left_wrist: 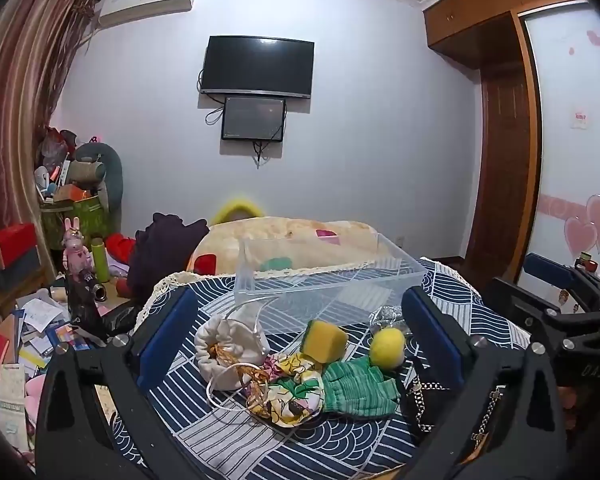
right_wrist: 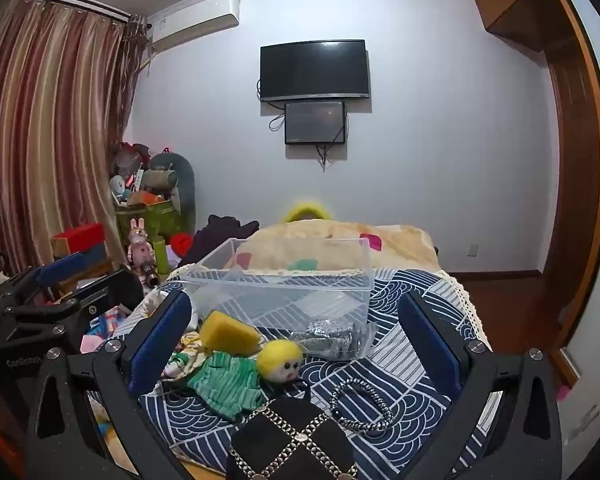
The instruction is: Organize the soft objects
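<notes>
Dim indoor light, fisheye-warped edges

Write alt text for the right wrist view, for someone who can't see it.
The open right gripper hovers over a blue patterned cloth holding a yellow-headed doll in green, a yellow sponge, a black chain-trimmed pouch and an empty clear plastic bin.

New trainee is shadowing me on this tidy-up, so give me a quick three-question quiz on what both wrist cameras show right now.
1. True or false: the clear plastic bin already holds the yellow sponge.
2. What colour is the doll's top?
3. The left gripper and right gripper are: A) both open B) both shut C) one holding the white pouch.

Key: 1 false, the sponge lies on the patterned cloth in front of the bin; 2 green; 3 A.
</notes>
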`<act>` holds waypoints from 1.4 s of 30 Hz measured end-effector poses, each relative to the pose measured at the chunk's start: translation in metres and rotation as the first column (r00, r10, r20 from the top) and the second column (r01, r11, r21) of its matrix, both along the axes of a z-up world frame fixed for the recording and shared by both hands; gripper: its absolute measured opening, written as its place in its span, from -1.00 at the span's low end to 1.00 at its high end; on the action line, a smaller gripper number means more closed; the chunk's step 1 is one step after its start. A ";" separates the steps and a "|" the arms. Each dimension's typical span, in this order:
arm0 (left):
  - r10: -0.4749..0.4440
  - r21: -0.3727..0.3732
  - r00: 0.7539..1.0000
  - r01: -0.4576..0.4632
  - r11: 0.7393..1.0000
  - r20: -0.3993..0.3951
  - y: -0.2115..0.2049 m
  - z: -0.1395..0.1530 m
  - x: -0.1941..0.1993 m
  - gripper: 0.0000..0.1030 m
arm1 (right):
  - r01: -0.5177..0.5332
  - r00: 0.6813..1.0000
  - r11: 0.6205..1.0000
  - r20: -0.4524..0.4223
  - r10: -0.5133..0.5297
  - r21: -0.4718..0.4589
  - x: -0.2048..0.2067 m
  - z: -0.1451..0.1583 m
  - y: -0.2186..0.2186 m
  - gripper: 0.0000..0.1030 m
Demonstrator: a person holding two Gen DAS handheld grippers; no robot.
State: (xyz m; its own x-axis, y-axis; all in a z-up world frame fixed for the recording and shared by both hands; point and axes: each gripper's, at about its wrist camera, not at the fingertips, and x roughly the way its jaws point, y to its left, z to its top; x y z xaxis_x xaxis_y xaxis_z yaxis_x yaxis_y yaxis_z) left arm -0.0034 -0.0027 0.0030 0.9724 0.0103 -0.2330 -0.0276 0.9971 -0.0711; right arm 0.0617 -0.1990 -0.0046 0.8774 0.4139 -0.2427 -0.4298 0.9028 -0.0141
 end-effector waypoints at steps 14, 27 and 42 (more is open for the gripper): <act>0.001 0.008 1.000 -0.001 1.000 0.010 -0.004 0.002 -0.003 1.00 | -0.004 1.000 1.000 0.003 0.004 0.012 -0.001 -0.001 0.000 1.00; -0.003 -0.002 1.000 0.003 1.000 0.008 -0.001 0.002 -0.004 1.00 | -0.014 1.000 0.999 0.002 0.014 0.032 -0.003 0.000 -0.001 1.00; -0.007 -0.002 1.000 0.007 1.000 0.005 -0.004 0.002 -0.006 1.00 | -0.021 1.000 0.999 0.001 0.021 0.036 -0.003 -0.001 0.000 1.00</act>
State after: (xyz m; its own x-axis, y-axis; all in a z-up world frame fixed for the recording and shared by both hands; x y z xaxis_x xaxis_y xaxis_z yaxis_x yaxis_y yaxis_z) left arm -0.0092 -0.0066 0.0051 0.9736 0.0027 -0.2281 -0.0199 0.9971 -0.0732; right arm 0.0587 -0.1991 -0.0061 0.8688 0.4403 -0.2267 -0.4484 0.8937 0.0175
